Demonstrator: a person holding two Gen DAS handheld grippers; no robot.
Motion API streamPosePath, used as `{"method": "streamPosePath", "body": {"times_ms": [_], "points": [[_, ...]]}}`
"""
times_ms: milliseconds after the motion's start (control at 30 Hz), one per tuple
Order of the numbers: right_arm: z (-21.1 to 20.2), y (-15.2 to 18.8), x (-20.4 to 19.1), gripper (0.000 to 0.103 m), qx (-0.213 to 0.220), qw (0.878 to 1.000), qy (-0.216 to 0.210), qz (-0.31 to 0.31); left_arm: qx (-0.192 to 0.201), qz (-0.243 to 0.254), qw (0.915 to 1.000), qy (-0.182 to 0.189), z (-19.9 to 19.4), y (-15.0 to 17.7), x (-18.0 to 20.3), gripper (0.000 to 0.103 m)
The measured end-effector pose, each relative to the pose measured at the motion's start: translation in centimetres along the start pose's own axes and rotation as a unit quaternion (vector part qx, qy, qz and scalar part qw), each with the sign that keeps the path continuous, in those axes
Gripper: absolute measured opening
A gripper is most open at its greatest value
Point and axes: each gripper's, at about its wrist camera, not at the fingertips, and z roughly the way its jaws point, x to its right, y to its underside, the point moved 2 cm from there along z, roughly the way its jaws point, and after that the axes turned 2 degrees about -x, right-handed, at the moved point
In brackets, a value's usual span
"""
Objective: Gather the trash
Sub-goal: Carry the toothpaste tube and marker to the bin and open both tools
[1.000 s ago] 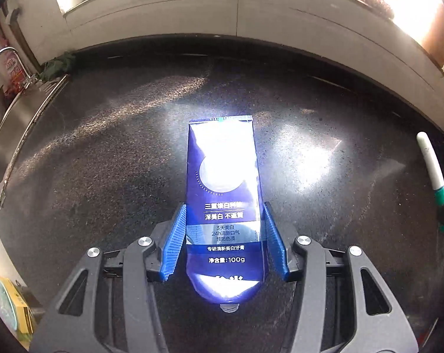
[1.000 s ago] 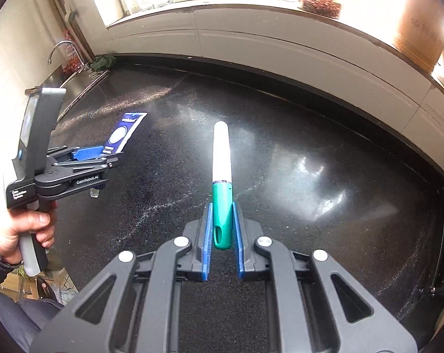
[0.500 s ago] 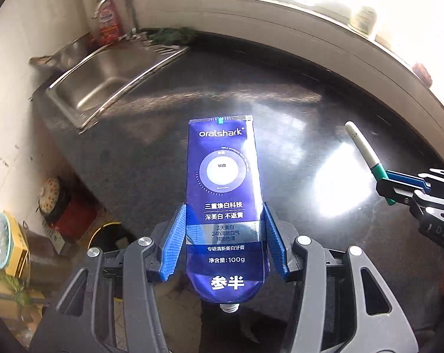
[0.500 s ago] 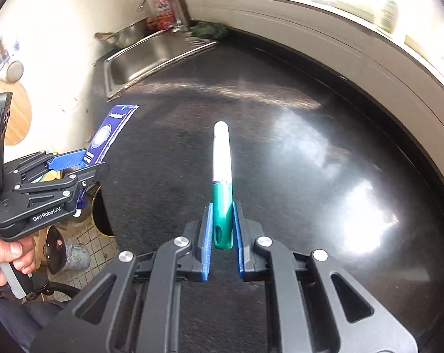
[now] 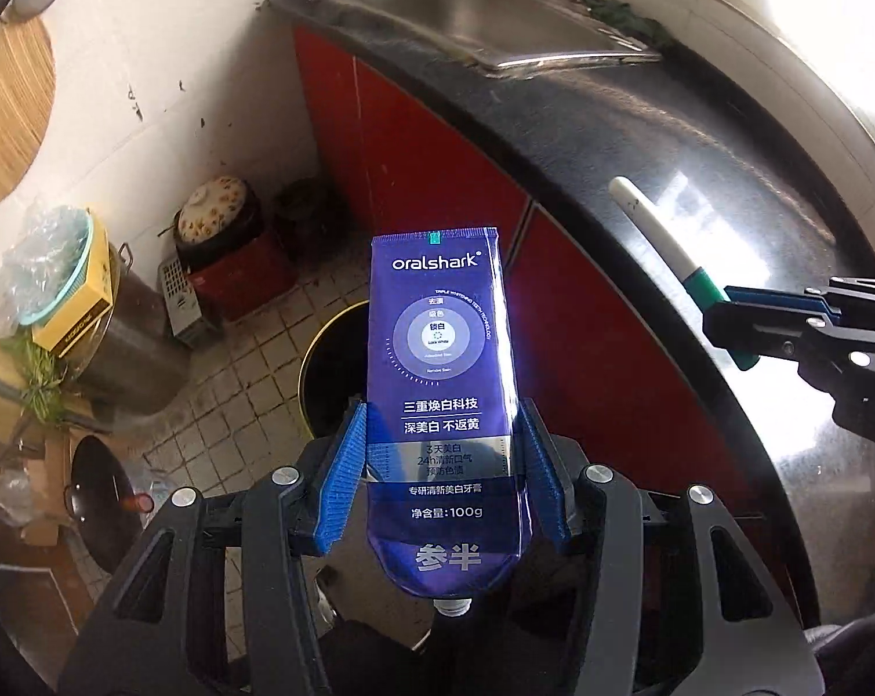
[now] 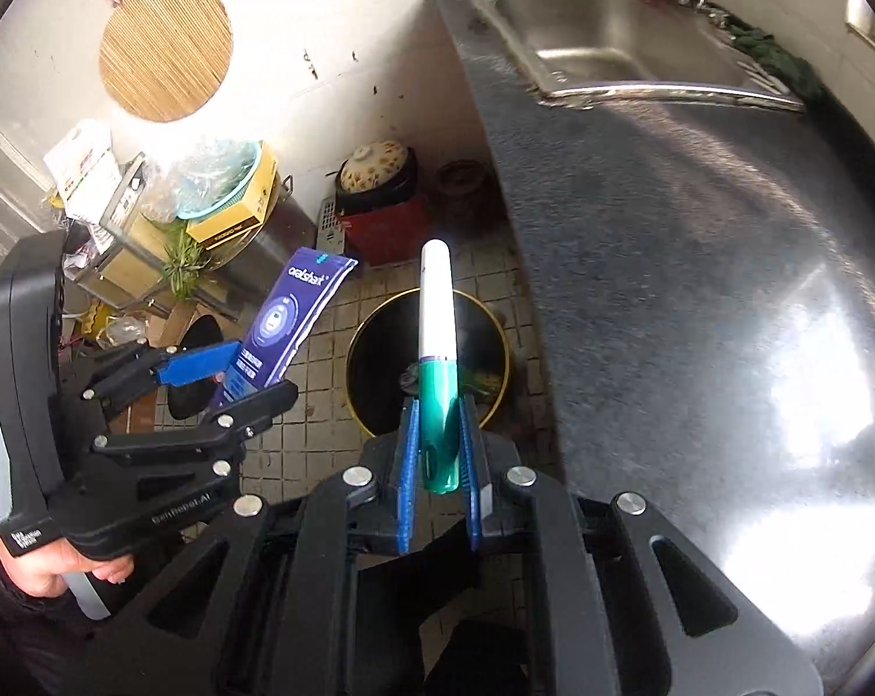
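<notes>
My left gripper (image 5: 443,435) is shut on a flat blue toothpaste tube (image 5: 440,371), held in the air above the tiled floor; the tube also shows in the right wrist view (image 6: 289,325). My right gripper (image 6: 437,412) is shut on a white and green marker (image 6: 437,348) that points forward over a round black trash bin with a gold rim (image 6: 373,371). The bin also shows in the left wrist view (image 5: 333,371), partly hidden behind the tube. The marker (image 5: 663,240) and right gripper (image 5: 744,319) appear at the right there.
A black stone counter (image 6: 698,290) with red cabinet fronts (image 5: 425,174) runs along the right, with a steel sink (image 6: 617,40) at its far end. Pots, boxes, a basket and a red crate (image 6: 385,226) crowd the floor and wall at the left.
Both grippers have swung left, off the counter and out over the floor. The trash bin has come into view below them. Both still hold their objects.
</notes>
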Motion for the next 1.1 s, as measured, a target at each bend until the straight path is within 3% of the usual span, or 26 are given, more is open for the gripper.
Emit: {"method": "streamPosePath", "body": {"times_ms": [367,600,633,667,700,733,967,1100], "points": [[11.6,-6.2,-2.1,0.014,-0.084,0.996,-0.013,0.031,-0.042,-0.047,0.998,0.009,9.3,-0.6,-5.3,0.05],[14.3,-8.3,-2.1,0.014,-0.094,0.995,-0.012,0.035,-0.05,-0.064,0.9965,0.021,12.0,-1.4,-6.7,0.051],[14.3,-8.4,-2.1,0.016,-0.093,0.995,-0.008,0.035,-0.055,-0.068,0.9959,0.026,12.2,-1.4,-6.9,0.056],[14.6,-8.6,-2.0,0.022,-0.098,0.995,-0.006,0.036,-0.059,-0.071,0.9952,0.031,12.3,-1.4,-7.1,0.073],[14.8,-8.8,-2.1,0.054,-0.105,0.994,-0.006,0.038,-0.057,-0.074,0.9952,0.029,12.3,-1.5,-7.3,0.084],[14.7,-8.9,-2.0,0.074,-0.105,0.994,-0.004,0.041,-0.051,-0.075,0.9956,0.024,12.0,-1.5,-7.5,0.084],[11.0,-8.3,-0.8,0.074,-0.07,0.997,-0.006,0.035,-0.047,-0.067,0.9965,0.017,10.7,-1.9,-6.9,0.084],[6.4,-7.2,1.0,0.084,-0.039,0.998,-0.007,0.057,-0.033,-0.046,0.9984,-0.005,8.3,-2.8,-5.2,0.093]]}}
